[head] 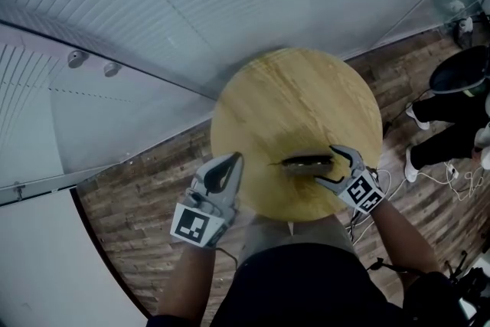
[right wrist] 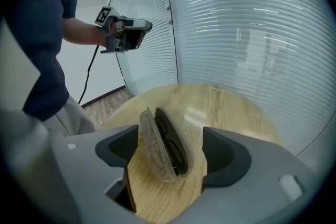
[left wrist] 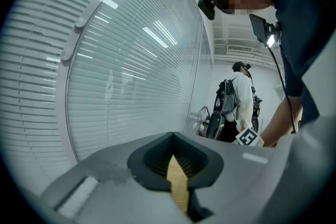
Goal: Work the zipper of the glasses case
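My right hand-held gripper [right wrist: 170, 153] had its jaws spread wide, one on each side of the glasses case [right wrist: 164, 145]. From its own view, neither pad pressed on the case, and a strip of bare wood showed between the case and each jaw, so it held nothing. The case lay on the round wooden table [right wrist: 231, 107], near the edge closest to me. Its lid was parted a little, and a pair of dark glasses [right wrist: 170, 148] showed against the dark lining. In the head view a thin dark sliver stuck out from the left end of the case. It may have been the zipper pull, but it was too small for me to be sure.

My left hand-held gripper [head: 230, 165] had its jaws fully together with nothing between them. It sat at the near-left rim of the table, to the left of the case and apart from it, with its tips just over the wood.

Beyond the table stood a curved glass wall [head: 230, 4] with horizontal blinds behind it. The floor [head: 138, 195] around the table was dark wood planking. In the left gripper view another person [left wrist: 240, 97] stood farther off, carrying a backpack.
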`<state>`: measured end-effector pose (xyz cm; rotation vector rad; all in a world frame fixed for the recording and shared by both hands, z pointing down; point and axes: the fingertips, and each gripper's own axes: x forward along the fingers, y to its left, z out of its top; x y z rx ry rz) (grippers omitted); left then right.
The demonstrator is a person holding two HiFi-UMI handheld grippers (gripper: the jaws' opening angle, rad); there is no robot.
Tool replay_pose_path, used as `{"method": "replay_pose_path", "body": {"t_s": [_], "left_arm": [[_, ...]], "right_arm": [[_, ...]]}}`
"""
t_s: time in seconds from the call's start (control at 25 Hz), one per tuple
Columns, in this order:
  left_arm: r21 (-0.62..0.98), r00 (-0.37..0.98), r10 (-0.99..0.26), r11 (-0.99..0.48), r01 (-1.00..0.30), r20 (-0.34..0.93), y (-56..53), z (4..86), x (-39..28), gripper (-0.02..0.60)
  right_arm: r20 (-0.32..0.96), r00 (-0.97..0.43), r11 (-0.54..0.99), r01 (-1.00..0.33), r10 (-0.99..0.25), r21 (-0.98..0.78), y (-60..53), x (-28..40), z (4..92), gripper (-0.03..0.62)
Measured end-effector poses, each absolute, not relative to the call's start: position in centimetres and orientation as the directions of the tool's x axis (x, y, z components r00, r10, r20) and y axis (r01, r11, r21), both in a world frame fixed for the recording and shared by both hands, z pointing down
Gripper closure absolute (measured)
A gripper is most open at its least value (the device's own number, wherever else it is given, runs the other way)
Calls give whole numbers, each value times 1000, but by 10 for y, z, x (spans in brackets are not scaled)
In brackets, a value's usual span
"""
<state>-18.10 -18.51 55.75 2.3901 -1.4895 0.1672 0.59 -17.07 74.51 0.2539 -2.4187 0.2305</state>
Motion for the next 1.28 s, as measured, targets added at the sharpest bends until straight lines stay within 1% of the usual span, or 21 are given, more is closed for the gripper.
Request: {"method": "replay_pose_path", "body": {"t_s": [0.08, 0.32, 0.56, 0.96, 1.28], "left_arm": [[210, 450, -851, -404, -890, 269, -186, 563, -184, 578], [236, 458, -832, -400, -886, 311, -175, 585, -182, 578], [226, 436, -833, -378, -898, 341, -167, 588, -181, 578], [230, 404, -836, -338, -913, 371, -160, 601, -183, 578], [206, 377, -843, -320, -925, 383, -151, 596, -189, 578]], "right_arm": [[664, -740, 971, -222, -109, -88, -173, 3, 752, 204], [717, -695, 992, -117, -49, -45, -164, -1, 785, 201], [724, -689, 989, -118, -19, -87, -165, 3, 795, 201], [747, -664, 999, 9, 36, -40, -163, -12, 810, 201], [776, -625, 996, 54, 86, -68, -161, -20, 821, 201]]}}
